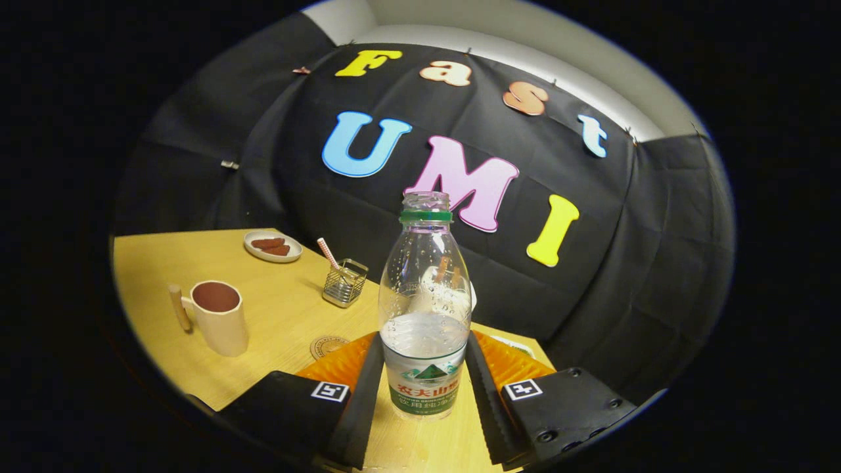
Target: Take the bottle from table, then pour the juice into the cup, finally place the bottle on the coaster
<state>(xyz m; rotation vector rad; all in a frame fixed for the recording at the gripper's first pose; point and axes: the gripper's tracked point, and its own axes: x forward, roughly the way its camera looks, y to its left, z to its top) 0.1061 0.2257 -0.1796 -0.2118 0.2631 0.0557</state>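
A clear plastic bottle [425,309] with a green neck ring and no cap stands upright between my fingers, about half full of clear liquid. My gripper [424,341] is shut on it, both fingers pressing its sides at label height. I cannot tell whether its base touches the wooden table [282,322]. A cream cup [220,318] with a side handle and a dark red-brown inside stands to the left, beyond the fingers. A round brown coaster [326,345] lies just ahead of the left finger, partly hidden by it.
A wire holder [345,284] with a striped straw stands behind the coaster. Farther back sits a small white plate [272,247] with brown pieces on it. Something white [472,297] peeks out behind the bottle. The table's right edge runs close past the right finger.
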